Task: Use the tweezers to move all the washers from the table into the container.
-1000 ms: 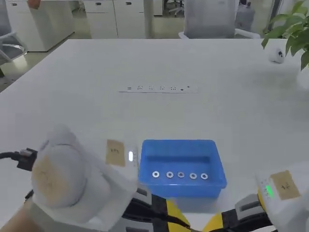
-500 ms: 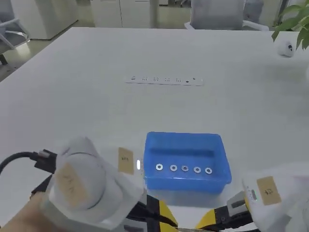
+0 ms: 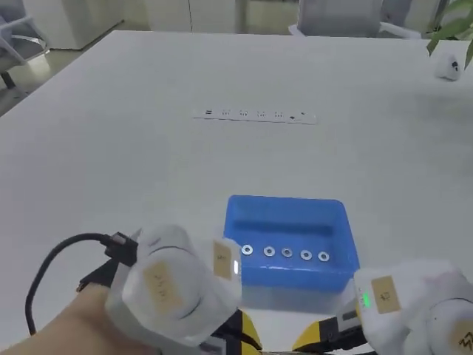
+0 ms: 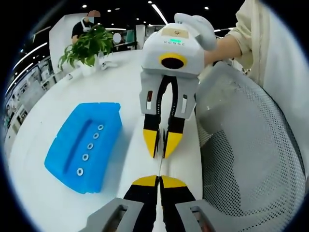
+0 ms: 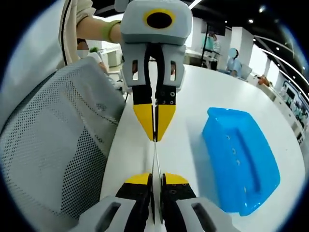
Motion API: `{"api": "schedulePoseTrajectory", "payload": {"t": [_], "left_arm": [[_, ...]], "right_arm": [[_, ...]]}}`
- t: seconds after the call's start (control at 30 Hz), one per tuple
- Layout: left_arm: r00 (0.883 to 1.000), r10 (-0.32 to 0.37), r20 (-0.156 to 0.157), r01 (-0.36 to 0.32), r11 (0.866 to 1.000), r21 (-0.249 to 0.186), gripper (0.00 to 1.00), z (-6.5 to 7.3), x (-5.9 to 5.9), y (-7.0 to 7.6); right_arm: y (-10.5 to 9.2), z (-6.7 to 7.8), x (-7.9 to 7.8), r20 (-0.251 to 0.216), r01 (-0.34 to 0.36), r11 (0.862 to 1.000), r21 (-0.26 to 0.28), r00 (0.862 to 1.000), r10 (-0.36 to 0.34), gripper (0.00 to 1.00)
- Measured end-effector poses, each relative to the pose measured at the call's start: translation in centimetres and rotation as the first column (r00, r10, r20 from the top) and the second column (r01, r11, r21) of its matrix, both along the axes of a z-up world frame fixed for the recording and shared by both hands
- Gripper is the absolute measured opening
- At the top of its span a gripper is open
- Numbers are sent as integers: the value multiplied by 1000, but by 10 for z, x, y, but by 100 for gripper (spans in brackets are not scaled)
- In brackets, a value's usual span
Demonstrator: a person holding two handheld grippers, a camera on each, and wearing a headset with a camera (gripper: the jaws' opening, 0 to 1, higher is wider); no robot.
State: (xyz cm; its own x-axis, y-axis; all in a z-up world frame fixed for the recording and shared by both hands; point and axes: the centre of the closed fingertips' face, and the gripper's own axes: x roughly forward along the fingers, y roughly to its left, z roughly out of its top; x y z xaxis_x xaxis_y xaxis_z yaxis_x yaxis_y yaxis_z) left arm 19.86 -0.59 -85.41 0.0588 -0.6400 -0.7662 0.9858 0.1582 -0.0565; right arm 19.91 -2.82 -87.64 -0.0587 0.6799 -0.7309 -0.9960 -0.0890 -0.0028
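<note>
The blue container on the bench holds five washers in a row, as a second ago. Just in front of it, the left hand-held gripper is closed and empty, now nearer its left corner. The right hand-held gripper pinches a thin strip, seemingly the tweezers.

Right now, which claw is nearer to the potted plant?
Right. In the head view the plant stands at the table's far right. The right claw is at the lower right, and the left claw is to its left, farther from the plant.
</note>
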Motion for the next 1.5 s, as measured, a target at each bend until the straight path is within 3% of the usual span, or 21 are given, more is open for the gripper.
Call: {"api": "schedulePoseTrajectory", "payload": {"t": [0.17,0.33,0.5,0.6,0.67,0.73,0.97,1.0,1.03,1.07,1.13,1.17,1.23,1.27,1.33,1.4,1.43,1.47,1.5], "left_arm": [[1000,-3,-21,4,999,42,0,-12,0,4],[1000,-12,-24,14,996,83,0,-20,1,8],[998,-14,-53,22,990,139,0,-25,1,10],[998,-19,-60,27,988,149,0,-25,1,9],[997,-8,-75,20,989,149,0,-25,1,8],[994,15,-112,1,990,144,0,-25,-1,5],[996,2,-84,12,985,171,0,-24,-1,4],[997,18,-76,-5,986,167,0,-24,0,5],[997,30,-69,-18,987,160,3,-23,1,5],[996,63,-68,-52,988,145,6,-21,1,5],[990,116,-74,-108,988,108,10,-16,2,4],[984,158,-87,-151,986,74,14,-10,1,3],[976,196,-90,-193,981,35,18,-1,0,3],[973,218,-75,-217,976,13,21,5,1,3],[954,294,-51,-296,954,-39,26,17,5,6],[932,359,-52,-363,928,-90,31,29,4,9],[915,402,-44,-404,906,-128,34,36,5,11],[906,420,-47,-422,892,-159,38,42,4,12],[886,459,-61,-461,861,-216,41,52,4,13]], "right_arm": [[-1,0,0,-21,37,999,13,999,-37,8],[-7,11,-2,-29,96,993,62,995,-94,14],[-23,30,-8,-60,206,972,115,978,-200,18],[-36,42,-8,-64,274,952,134,961,-268,21],[-46,52,-6,-65,336,929,153,942,-330,22],[-57,64,-2,-55,390,903,181,921,-386,25],[-92,98,13,-63,548,792,268,831,-553,36],[-96,104,17,-75,578,761,295,808,-584,37],[-99,107,18,-91,595,742,308,795,-600,39],[-102,113,20,-116,620,712,330,775,-621,41],[-104,121,22,-161,649,666,367,750,-642,44],[-107,127,24,-196,668,631,394,732,-653,46],[-111,132,25,-206,682,602,415,715,-668,49],[-114,132,24,-196,682,600,418,712,-674,51],[-119,133,22,-190,692,585,423,699,-689,55],[-123,132,19,-187,701,574,424,688,-701,61],[-125,133,17,-186,706,567,424,681,-709,63],[-126,134,16,-183,706,565,426,679,-711,67],[-127,136,14,-178,704,564,431,679,-712,69]]}}
